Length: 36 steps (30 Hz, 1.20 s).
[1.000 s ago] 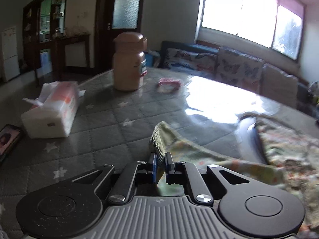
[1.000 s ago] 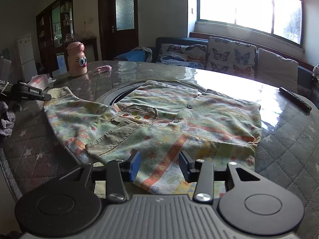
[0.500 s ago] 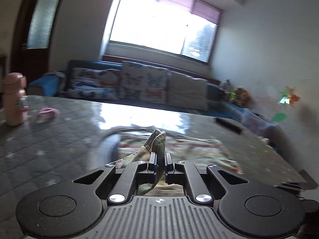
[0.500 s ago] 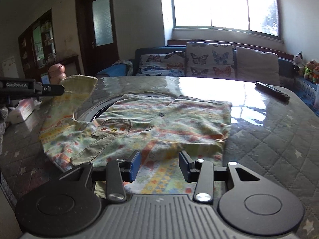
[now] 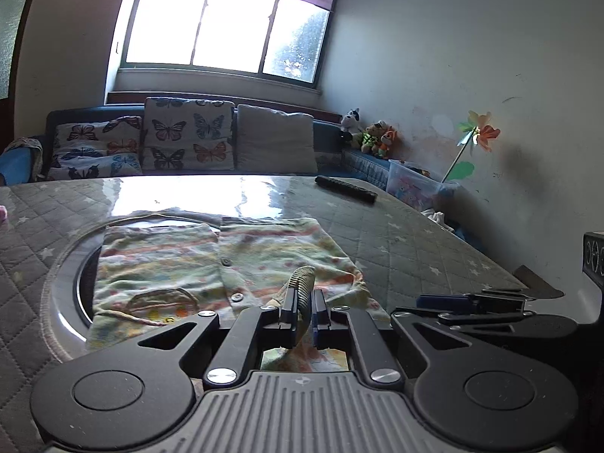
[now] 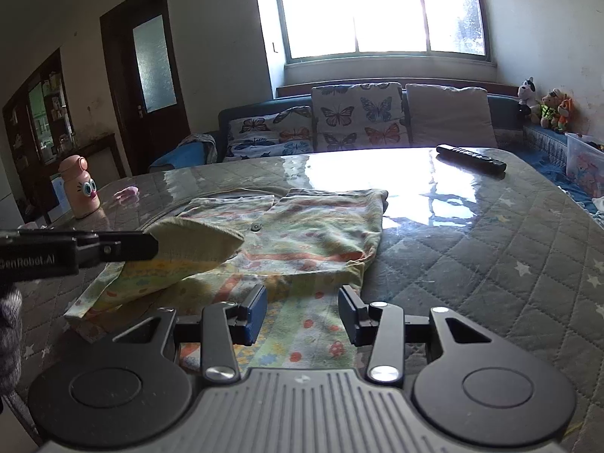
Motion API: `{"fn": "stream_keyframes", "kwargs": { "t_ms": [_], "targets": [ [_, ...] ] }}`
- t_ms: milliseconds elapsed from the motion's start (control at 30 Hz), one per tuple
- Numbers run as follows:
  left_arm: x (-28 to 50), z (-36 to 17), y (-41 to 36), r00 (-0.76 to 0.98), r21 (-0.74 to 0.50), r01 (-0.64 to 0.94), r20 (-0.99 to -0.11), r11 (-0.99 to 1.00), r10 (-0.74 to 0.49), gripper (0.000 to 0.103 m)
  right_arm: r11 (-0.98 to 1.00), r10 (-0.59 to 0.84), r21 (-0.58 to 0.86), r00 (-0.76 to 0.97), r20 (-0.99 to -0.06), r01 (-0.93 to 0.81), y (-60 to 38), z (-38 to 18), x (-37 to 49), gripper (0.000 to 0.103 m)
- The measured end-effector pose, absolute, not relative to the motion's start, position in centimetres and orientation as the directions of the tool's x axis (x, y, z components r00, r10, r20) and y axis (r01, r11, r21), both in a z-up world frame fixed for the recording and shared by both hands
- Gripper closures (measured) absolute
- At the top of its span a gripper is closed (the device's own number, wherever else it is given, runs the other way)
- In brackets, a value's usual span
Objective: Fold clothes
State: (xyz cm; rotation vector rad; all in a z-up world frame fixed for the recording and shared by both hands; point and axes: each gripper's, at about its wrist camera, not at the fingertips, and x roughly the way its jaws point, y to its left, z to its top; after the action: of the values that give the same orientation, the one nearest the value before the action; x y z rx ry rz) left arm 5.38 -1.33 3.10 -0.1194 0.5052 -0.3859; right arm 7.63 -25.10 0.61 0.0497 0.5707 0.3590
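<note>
A pale green, floral-printed child's shirt (image 6: 302, 234) with orange stripes lies buttoned on the grey quilted star-patterned table cover (image 6: 490, 264). Left of the shirt's middle, the left gripper (image 5: 303, 311) is clamped on its ribbed sleeve cuff (image 5: 302, 283), lifted over the body. The right gripper (image 6: 302, 315) hovers half open, empty, over the near hem, perhaps just clear of the cloth. Bare table lies right of the shirt; only the right wrist view shows a pink cartoon-eyed bottle (image 6: 81, 187) left of it.

counter (image 6: 490, 249): quilted grey, glossy, star-printed | on it: patterned shirt (image 6: 309, 234), remote (image 6: 470, 157), pink bottle (image 6: 81, 186), small pink item (image 6: 127, 192)
</note>
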Motion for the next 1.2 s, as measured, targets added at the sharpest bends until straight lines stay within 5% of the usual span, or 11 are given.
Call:
{"fn": "stream_keyframes", "kwargs": {
  "t_ms": [300, 567, 767, 1200],
  "targets": [
    [6.0, 3.1, -3.7, 0.803, -0.239, 0.362, -0.412, 0.901, -0.431, 0.096, 0.945, 0.325, 0.153, 0.785, -0.527, -0.289, -26.0, 0.1, 8.1, 0.061],
    [6.3, 1.6, -4.8, 0.764, -0.188, 0.397, -0.474, 0.898, -0.437, 0.092, 0.948, 0.318, 0.17, 0.787, -0.529, -0.269, -26.7, 0.1, 8.4, 0.061],
    [5.5, 1.7, -4.6, 0.762, -0.135, 0.43, -0.475, 0.893, -0.439, 0.075, 0.941, 0.339, 0.187, 0.782, -0.524, -0.282, -25.9, 0.3, 8.7, 0.061],
    [6.2, 0.2, 3.3, 0.807, -0.056, 0.239, -0.543, 0.969, -0.231, 0.075, 0.901, 0.421, 0.164, 0.717, -0.556, -0.403, -21.4, -0.3, 10.3, 0.062]
  ]
}}
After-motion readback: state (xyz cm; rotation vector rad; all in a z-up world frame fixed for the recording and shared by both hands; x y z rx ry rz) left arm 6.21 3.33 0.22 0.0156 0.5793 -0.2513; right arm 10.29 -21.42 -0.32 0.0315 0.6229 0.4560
